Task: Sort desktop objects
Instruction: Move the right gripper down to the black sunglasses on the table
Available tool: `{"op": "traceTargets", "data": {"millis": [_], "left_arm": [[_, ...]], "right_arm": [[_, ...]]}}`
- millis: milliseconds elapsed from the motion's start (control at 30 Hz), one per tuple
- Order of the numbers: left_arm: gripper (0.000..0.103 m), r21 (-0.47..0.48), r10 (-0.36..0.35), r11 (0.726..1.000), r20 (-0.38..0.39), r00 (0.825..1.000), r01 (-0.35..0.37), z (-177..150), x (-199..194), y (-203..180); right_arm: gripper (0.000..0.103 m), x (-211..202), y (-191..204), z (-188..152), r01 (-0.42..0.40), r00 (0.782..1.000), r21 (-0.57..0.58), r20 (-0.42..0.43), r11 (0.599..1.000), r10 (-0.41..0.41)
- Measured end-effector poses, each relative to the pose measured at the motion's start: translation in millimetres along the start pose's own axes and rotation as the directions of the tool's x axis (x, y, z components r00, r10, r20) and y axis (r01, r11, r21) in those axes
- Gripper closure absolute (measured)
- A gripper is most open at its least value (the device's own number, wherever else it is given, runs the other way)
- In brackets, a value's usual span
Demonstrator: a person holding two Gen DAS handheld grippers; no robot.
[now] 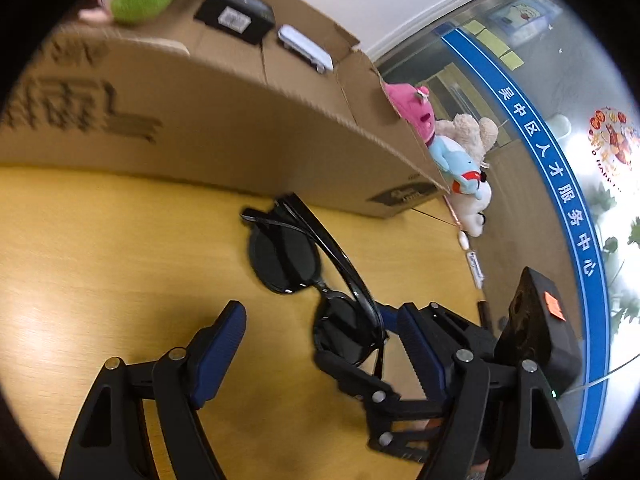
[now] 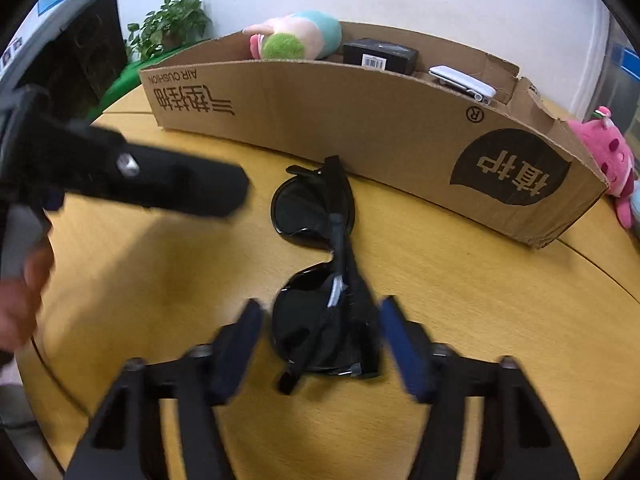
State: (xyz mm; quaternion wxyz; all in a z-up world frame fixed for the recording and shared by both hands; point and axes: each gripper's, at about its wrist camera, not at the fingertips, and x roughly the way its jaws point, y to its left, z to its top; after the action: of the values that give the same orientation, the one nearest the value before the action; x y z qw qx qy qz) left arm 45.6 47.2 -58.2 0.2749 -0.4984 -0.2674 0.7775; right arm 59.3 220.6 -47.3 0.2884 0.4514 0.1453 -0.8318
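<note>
Folded black sunglasses (image 2: 320, 264) lie on the yellow wooden table (image 2: 480, 320) in front of a long cardboard box (image 2: 360, 120). My right gripper (image 2: 320, 340) is open, its blue pads either side of the near lens, not closed on it. In the left wrist view the sunglasses (image 1: 304, 264) lie ahead of my left gripper (image 1: 316, 332), which is open and empty; the right gripper's fingers (image 1: 420, 344) show beside the near lens. The left gripper shows blurred in the right wrist view at the left (image 2: 160, 184).
The box holds a pastel plush with a green patch (image 2: 296, 40), a black package (image 2: 380, 56) and a white case (image 2: 464, 80). Plush toys (image 1: 452, 148) lie past the box's right end, with a pink one (image 2: 608, 160). A potted plant (image 2: 172, 20) stands behind.
</note>
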Motion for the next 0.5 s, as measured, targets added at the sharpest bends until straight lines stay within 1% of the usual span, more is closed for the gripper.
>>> {"op": "traceTargets", "data": {"millis": [33,100,133,167,200,233,267,300,333,400,500], "left_arm": [[0.033,-0.002,-0.014,1.000,-0.014,1.000,0.014,-0.7,5.4,-1.4],[0.034,-0.010,-0.030,1.000,-0.028,0.999,0.030,-1.6,13.8,-3.5],[0.037,-0.011,-0.034,0.999,-0.030,0.999,0.034,-1.5,15.6,-3.4],[0.043,-0.009,-0.038,0.999,-0.031,0.999,0.038,-1.4,17.1,-4.0],[0.048,-0.012,-0.039,0.999,-0.037,0.999,0.039,-1.2,19.6,-4.1],[0.054,-0.017,-0.030,0.999,-0.039,0.999,0.030,-1.1,21.5,-4.1],[0.058,-0.015,-0.019,1.000,-0.032,0.999,0.019,0.3,20.5,-3.9],[0.061,-0.012,-0.005,1.000,-0.032,0.999,0.005,0.6,19.6,-4.0],[0.063,-0.007,0.011,1.000,-0.036,0.999,-0.011,0.5,18.7,-4.1],[0.065,-0.005,0.011,1.000,-0.036,0.999,-0.011,0.1,14.4,-1.8],[0.066,0.024,0.033,0.999,-0.017,0.999,-0.032,0.0,8.8,-7.2]], "right_arm": [[0.049,0.1,1.8,0.4,0.005,1.000,0.002,-0.004,1.000,-0.005],[0.049,-0.2,4.0,1.3,-0.006,1.000,0.031,-0.008,0.999,0.006],[0.049,-1.2,4.4,2.9,-0.014,1.000,0.050,-0.006,0.999,0.014],[0.049,-2.9,5.1,2.3,-0.023,1.000,0.072,-0.003,0.997,0.023],[0.049,-3.1,6.3,3.3,-0.033,0.999,0.094,0.003,0.995,0.033],[0.049,-2.9,9.3,4.4,-0.035,0.999,0.111,0.008,0.993,0.034],[0.050,-2.6,11.2,5.8,-0.048,0.999,0.127,0.013,0.991,0.047],[0.049,-2.7,13.1,7.5,-0.042,0.999,0.137,0.018,0.990,0.040],[0.050,-4.0,14.8,8.5,-0.039,0.999,0.141,0.026,0.989,0.035],[0.050,-4.0,16.0,9.5,-0.041,0.999,0.147,0.032,0.988,0.037],[0.050,-6.1,18.5,12.8,-0.047,0.998,0.148,0.049,0.988,0.040]]}}
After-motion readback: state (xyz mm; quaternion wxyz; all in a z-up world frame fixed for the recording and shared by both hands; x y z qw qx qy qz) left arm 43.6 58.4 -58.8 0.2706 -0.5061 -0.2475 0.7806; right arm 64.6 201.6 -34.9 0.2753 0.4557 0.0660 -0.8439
